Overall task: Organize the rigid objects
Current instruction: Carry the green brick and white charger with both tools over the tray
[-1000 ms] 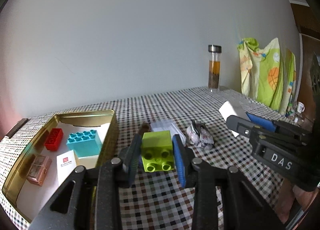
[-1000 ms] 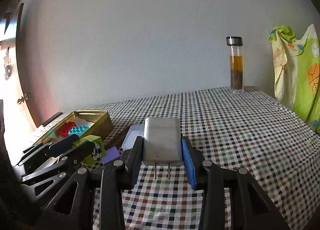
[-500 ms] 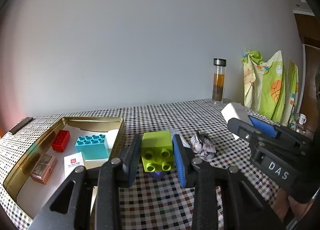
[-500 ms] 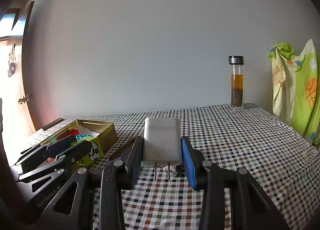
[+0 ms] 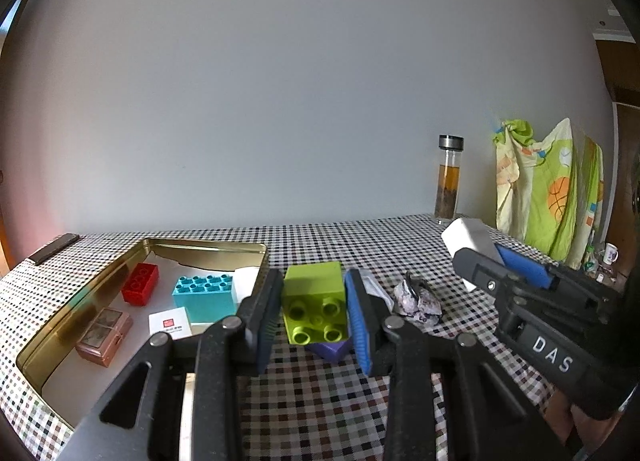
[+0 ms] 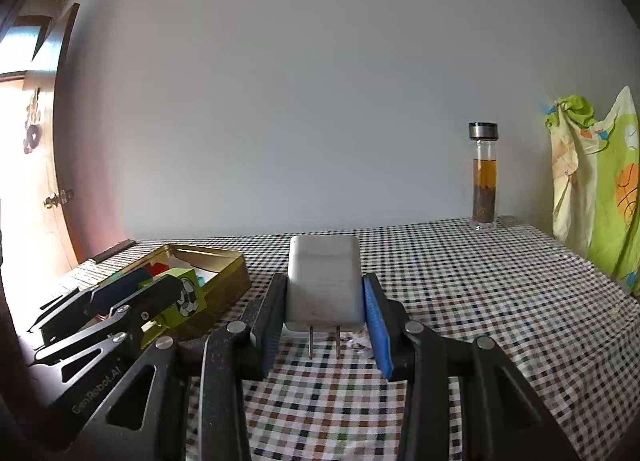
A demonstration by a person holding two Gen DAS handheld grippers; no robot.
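Note:
My left gripper (image 5: 314,305) is shut on a lime green toy brick (image 5: 314,303) and holds it above the checked tablecloth, just right of the gold tin (image 5: 224,247). The tin holds a red brick (image 5: 140,284), a teal brick (image 5: 205,295), a copper case (image 5: 104,335) and a white card (image 5: 170,323). My right gripper (image 6: 324,305) is shut on a white plug charger (image 6: 324,281), prongs pointing back at the camera; it shows at the right in the left wrist view (image 5: 472,241). The green brick with a football print also shows in the right wrist view (image 6: 182,299).
A purple block (image 5: 330,349) lies under the green brick. A crumpled wrapper (image 5: 418,299) and a clear packet (image 5: 374,289) lie right of it. A glass bottle of tea (image 6: 484,177) stands at the table's back right. Green patterned cloth (image 6: 600,189) hangs at the right.
Both grippers have risen and tilted up, each keeping its object. The left gripper with the green brick has come a little nearer the tin's right rim.

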